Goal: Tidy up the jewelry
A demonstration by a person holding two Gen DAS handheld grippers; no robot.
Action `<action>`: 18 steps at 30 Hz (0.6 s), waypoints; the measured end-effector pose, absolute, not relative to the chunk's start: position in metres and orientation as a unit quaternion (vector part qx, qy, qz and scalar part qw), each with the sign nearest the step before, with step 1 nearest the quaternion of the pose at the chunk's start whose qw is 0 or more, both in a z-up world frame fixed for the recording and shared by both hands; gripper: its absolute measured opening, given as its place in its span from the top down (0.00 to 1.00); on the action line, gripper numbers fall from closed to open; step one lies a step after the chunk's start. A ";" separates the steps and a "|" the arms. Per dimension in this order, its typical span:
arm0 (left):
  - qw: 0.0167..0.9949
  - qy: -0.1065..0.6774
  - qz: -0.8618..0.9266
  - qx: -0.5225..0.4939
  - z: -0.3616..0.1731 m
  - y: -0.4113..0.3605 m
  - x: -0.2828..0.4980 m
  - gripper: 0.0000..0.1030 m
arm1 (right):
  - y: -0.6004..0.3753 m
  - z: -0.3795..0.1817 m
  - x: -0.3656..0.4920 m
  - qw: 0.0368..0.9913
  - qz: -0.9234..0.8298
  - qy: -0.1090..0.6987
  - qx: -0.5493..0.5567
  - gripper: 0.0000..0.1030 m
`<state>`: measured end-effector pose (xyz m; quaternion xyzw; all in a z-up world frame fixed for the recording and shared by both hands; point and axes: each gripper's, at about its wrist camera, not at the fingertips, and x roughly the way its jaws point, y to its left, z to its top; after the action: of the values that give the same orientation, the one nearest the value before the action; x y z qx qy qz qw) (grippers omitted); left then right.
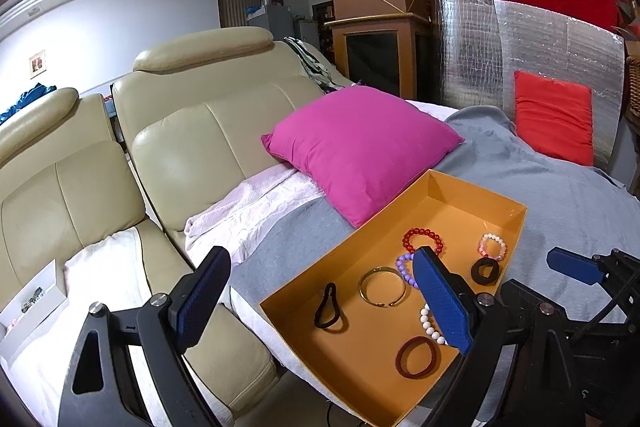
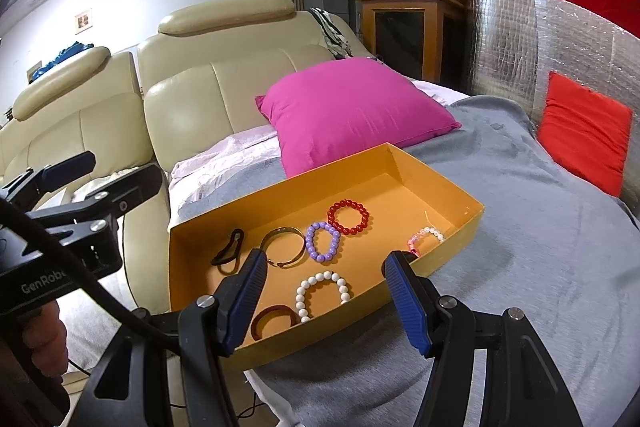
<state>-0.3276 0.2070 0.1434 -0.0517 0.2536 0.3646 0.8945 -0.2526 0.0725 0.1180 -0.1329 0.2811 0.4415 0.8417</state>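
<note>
An orange box (image 1: 476,191) (image 2: 438,175) lies on a grey blanket. In it are a red bead bracelet (image 1: 423,239) (image 2: 348,217), a purple bead bracelet (image 2: 323,242), a gold bangle (image 1: 382,286) (image 2: 284,241), a black hair tie (image 1: 328,311) (image 2: 228,253), a white bead bracelet (image 2: 323,293), a dark red band (image 1: 418,357) (image 2: 274,321), a pink-and-white bracelet (image 1: 493,246) (image 2: 426,237) and a black scrunchie (image 1: 485,271). My left gripper (image 1: 322,253) hovers open over the box's left side. My right gripper (image 2: 327,255) stands open above the near wall. Neither holds anything.
A pink cushion (image 1: 360,147) rests against the box's far corner and a red cushion (image 1: 554,117) leans on a silver foil panel (image 1: 472,55). Left of the blanket is a beige leather sofa (image 1: 192,131); a white box (image 1: 36,303) with small items sits on its seat.
</note>
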 end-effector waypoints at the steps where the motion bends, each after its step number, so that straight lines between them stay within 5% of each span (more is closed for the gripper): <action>1: 0.894 0.254 0.364 -0.052 0.143 0.208 -0.328 0.10 | 0.074 0.118 -0.253 0.841 0.442 0.281 -0.133 0.36; 18: 0.892 0.256 0.367 -0.059 0.141 0.219 -0.329 0.10 | 0.085 0.114 -0.252 0.837 0.447 0.286 -0.134 0.36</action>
<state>-0.3294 0.2189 0.1407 -0.0588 0.2563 0.3671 0.8923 -0.2521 0.0847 0.1135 -0.1343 0.2856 0.4472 0.8369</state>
